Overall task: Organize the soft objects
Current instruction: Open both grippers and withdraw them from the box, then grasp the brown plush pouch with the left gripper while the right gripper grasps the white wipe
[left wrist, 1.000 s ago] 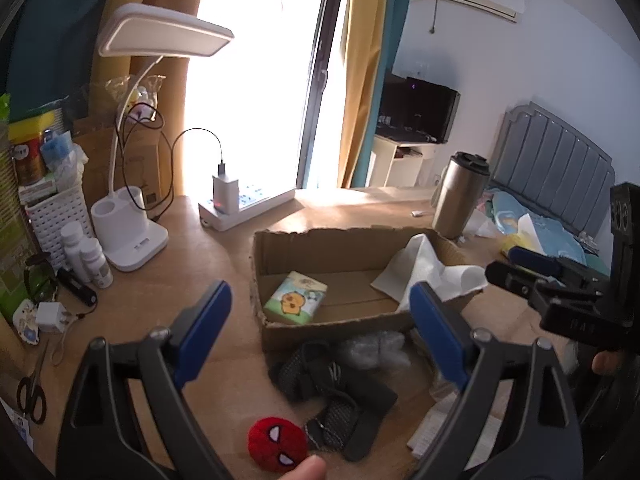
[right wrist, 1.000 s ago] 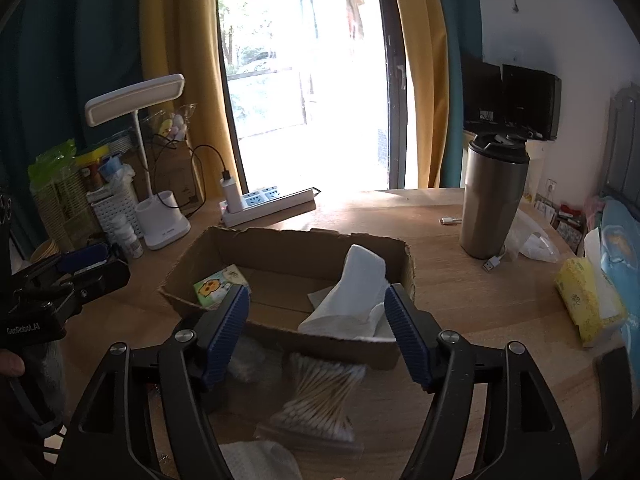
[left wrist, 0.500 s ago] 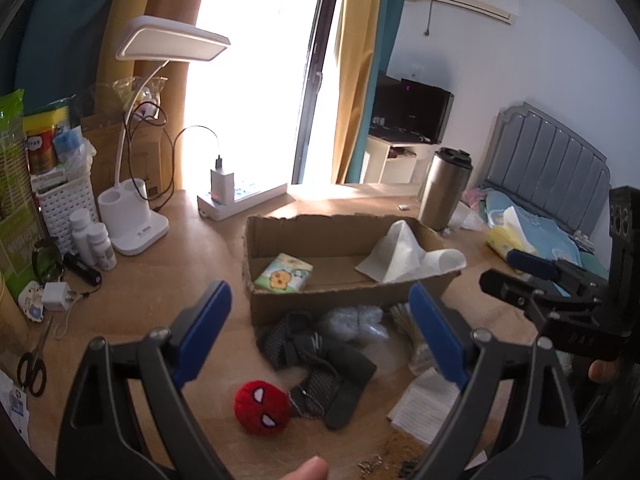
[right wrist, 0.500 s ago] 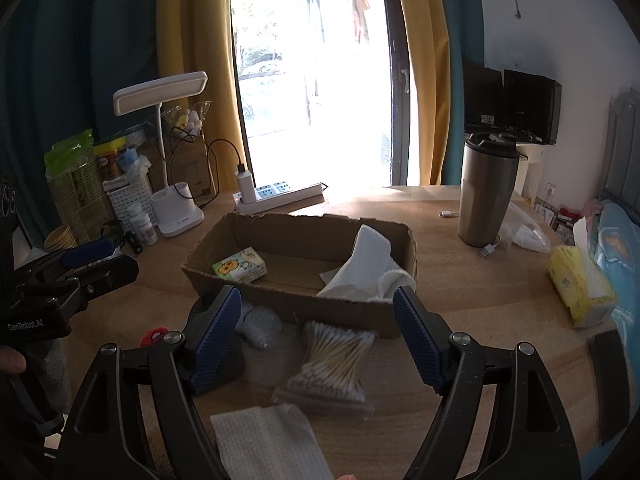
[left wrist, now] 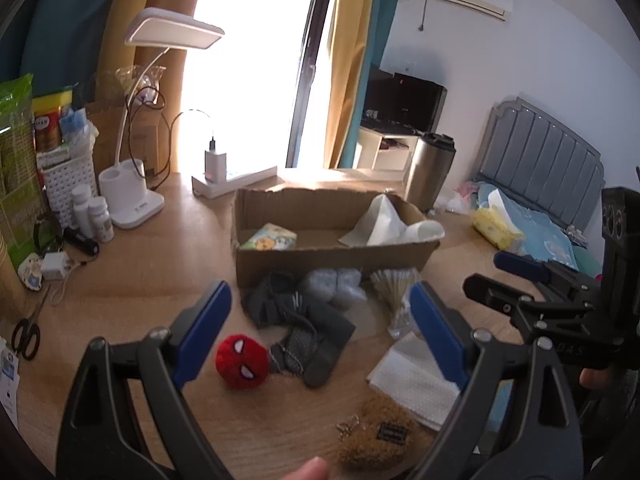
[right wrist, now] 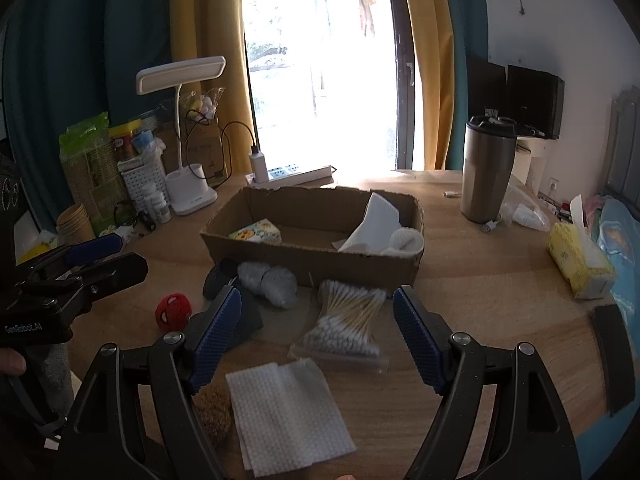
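Note:
A shallow cardboard box (left wrist: 332,256) (right wrist: 312,260) holds a cartoon tissue pack (left wrist: 270,238) and white cloth (left wrist: 384,220). Before it lie dark grey socks (left wrist: 296,320), bagged cotton balls (right wrist: 268,278), a bag of cotton swabs (right wrist: 348,316), a red spider-mask plush ball (left wrist: 241,361) (right wrist: 173,309), a white paper towel (right wrist: 288,408) and a brown fuzzy toy (left wrist: 376,436). My left gripper (left wrist: 318,300) hangs open above the socks and the ball, holding nothing. My right gripper (right wrist: 318,300) is open over the swabs, also holding nothing.
A desk lamp (left wrist: 132,204), power strip (left wrist: 232,180), bottles (left wrist: 94,216) and scissors (left wrist: 26,334) crowd the table's left. A steel tumbler (right wrist: 486,172) and a yellow tissue pack (right wrist: 580,260) stand right of the box, and a bed (left wrist: 540,232) lies beyond the table's right edge.
Both grippers have drawn back from the box, so the paper towel and the brown fuzzy toy have come into view. The right jaws stand a little wider.

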A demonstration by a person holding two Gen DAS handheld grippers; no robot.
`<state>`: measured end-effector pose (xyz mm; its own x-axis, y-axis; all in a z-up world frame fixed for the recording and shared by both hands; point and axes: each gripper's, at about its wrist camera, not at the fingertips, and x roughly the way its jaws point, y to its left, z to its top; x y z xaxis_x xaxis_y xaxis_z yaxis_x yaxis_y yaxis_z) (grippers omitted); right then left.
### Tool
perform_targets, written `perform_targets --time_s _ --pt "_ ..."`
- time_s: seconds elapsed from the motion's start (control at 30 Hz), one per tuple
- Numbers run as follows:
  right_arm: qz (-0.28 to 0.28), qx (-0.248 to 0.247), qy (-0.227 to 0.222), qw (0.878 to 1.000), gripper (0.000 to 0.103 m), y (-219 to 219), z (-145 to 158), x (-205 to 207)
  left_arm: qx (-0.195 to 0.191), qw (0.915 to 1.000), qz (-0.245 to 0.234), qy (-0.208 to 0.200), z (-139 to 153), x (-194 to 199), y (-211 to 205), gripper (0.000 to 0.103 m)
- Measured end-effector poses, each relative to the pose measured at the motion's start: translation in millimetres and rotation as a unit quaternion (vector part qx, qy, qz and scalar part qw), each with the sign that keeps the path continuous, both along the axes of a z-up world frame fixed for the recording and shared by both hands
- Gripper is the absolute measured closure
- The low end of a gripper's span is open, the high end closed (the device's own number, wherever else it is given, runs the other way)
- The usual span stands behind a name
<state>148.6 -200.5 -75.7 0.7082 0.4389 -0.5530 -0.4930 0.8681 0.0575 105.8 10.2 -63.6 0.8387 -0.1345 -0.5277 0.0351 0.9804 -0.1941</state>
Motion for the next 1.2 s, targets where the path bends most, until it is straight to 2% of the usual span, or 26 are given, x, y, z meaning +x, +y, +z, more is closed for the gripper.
perform_targets --time_s 0.43,0.93,1.1,1.2 --pt "0.008 -0.019 0.03 0.999 0.022 1.8 -32.4 -15.6 -0.006 0.9995 -0.006 0.029 -30.1 -18.7 -9.3 0.011" --pt "0.027 -0.05 0.078 0.995 0.022 14.3 -79.0 -11.2 -0.001 0.9972 -0.012 0.073 -63.5 -17.9 -16.8 0.011" --pt "0.04 -0.062 0.094 0.993 0.032 19.2 -93.6 -9.6 0.005 0.9961 -0.014 0.087 -69.9 -18.6 -18.4 0.011" --pt "0.047 -0.084 0.08 0.992 0.035 24.1 -96.4 -13.9 0.009 0.9954 -0.017 0.094 -72.7 -17.9 -20.4 0.011"
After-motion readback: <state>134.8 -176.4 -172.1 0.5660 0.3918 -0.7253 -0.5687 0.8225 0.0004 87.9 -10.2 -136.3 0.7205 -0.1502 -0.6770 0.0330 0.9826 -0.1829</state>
